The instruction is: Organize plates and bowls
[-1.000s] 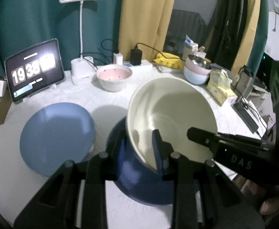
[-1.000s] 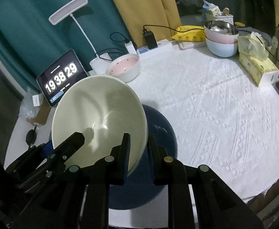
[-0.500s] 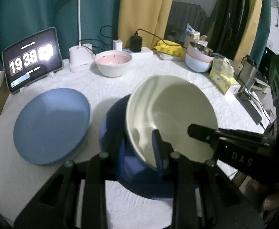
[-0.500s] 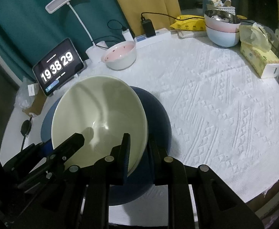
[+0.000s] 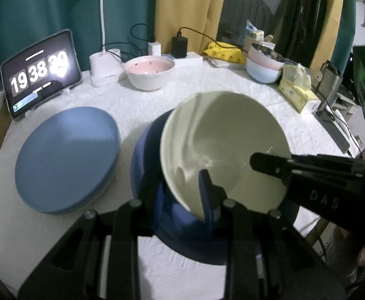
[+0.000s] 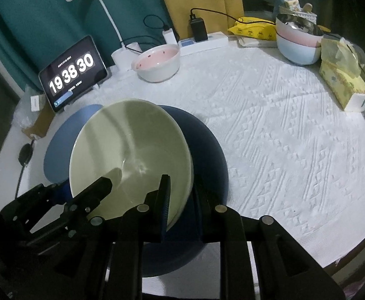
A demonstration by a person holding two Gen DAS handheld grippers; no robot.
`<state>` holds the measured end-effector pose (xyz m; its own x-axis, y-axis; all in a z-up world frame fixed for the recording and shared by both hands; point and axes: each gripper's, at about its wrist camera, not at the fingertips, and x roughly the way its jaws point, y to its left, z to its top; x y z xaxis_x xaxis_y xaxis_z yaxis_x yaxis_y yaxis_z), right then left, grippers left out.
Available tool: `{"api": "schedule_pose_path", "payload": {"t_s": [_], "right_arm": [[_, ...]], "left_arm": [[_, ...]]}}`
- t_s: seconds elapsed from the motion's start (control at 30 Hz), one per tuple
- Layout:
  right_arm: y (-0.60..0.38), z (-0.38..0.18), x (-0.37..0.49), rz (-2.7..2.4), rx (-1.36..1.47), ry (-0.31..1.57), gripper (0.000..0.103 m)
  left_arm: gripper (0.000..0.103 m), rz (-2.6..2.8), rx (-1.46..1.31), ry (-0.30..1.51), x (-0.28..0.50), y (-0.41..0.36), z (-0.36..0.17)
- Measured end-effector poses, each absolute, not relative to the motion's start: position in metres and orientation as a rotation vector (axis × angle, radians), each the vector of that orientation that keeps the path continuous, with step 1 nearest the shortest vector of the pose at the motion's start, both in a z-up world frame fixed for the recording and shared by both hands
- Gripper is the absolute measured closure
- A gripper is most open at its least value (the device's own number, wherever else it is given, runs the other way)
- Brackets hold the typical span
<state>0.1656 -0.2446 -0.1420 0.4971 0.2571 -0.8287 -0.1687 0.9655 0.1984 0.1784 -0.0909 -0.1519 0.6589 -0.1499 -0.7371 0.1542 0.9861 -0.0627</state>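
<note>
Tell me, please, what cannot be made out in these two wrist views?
- Dark blue plate: mostly hidden under the cream bowl in both views; whether they touch is unclear.
- Light blue plates: left view, the count in the stack is unreadable; right view, the bowl covers most.
- Tablet: left view, glare washes out the last digits.
- Far stacked bowls: contents too small.
</note>
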Motion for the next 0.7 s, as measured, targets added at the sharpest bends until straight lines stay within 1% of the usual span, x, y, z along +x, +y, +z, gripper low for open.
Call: {"api": "schedule_pose_path", "payload": {"t_s": [0.2,0.37,0.5,0.57,0.63,0.7], "right_arm": [[-0.240,-0.142,0.166,0.266,0.041,1.016,0.081],[-0.238,-0.143,0.166,0.281,0.013,1.015,0.077],[-0.238,-0.143,0.166,0.296,0.011,1.026,0.076],[-0.237,-0.143,0.166,0.304,0.007,1.030,0.070],[-0.235,-0.142,0.164,0.313,0.000,1.031,0.068],[-0.232,-0.135,0.160,0.331,-0.009,1.004,0.059]], "left_arm": [[0.075,-0.173,0.006,0.837,0.177,-0.090,-0.153],[0.074,-0.169,0.008,0.828,0.175,-0.089,-0.152],[0.074,-0.165,0.011,0.822,0.171,-0.088,-0.150],[0.074,-0.154,0.019,0.814,0.169,-0.087,-0.148],[0.074,-0.155,0.013,0.816,0.169,-0.086,-0.147],[0.073,-0.161,0.013,0.810,0.167,-0.086,-0.144]]}}
